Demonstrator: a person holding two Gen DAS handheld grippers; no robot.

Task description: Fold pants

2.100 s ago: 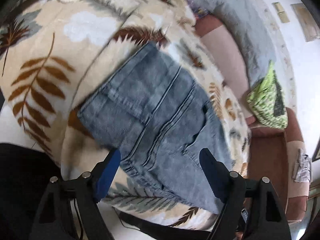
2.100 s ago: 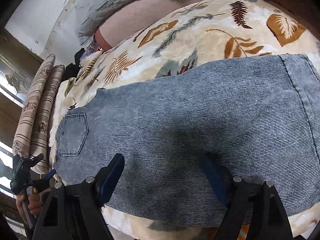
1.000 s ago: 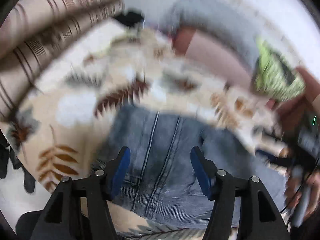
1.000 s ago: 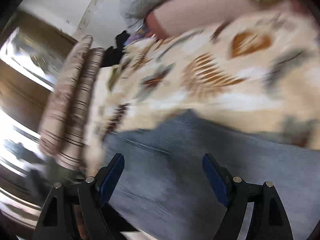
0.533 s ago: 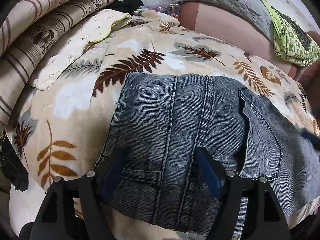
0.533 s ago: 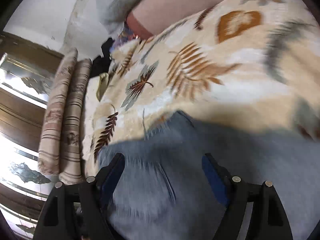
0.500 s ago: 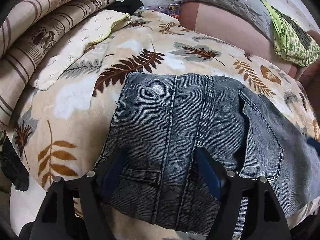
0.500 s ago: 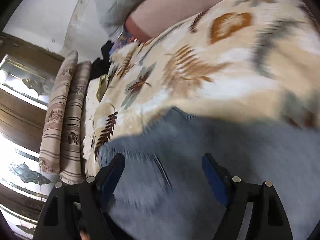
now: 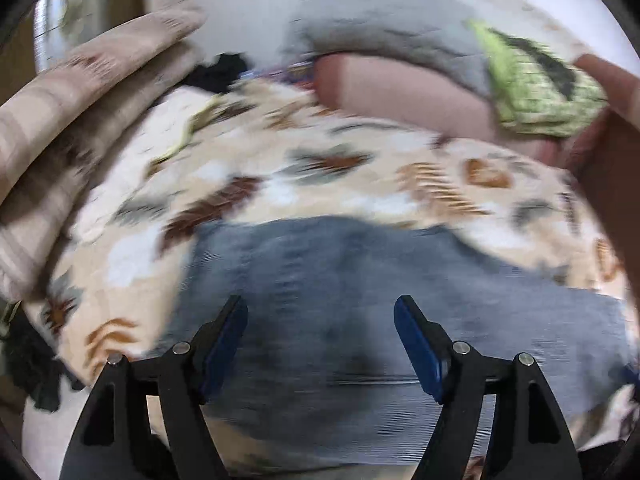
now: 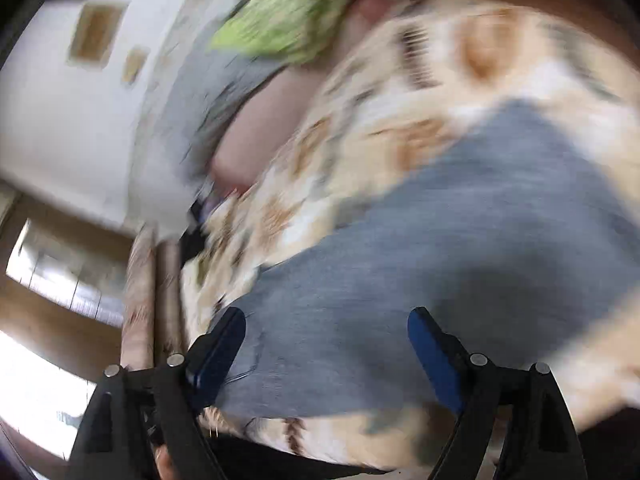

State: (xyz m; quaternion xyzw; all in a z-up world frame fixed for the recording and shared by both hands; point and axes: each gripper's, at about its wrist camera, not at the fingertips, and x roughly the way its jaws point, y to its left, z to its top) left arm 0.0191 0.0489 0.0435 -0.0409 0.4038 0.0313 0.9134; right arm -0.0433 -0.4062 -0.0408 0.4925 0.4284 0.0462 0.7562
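Note:
Grey-blue denim pants [image 9: 360,292] lie flat on a cream blanket with a leaf print [image 9: 320,176]. Both views are blurred by motion. My left gripper [image 9: 320,328] is open and empty, its blue pads just above the near part of the pants. In the right wrist view the pants [image 10: 460,240] run from lower left to upper right across the blanket [image 10: 440,60]. My right gripper [image 10: 326,344] is open and empty over the pants near their near edge.
Striped rolled bedding [image 9: 72,120] lies at the left. A grey quilt [image 9: 392,36], a pink cushion [image 9: 400,88] and a green cloth [image 9: 536,84] lie at the back. The blanket's near edge drops off below the grippers.
Both grippers have swung fast and both views are smeared. The left view has pulled back from the pants. The right view has rotated toward the green cloth. Both grippers stay open.

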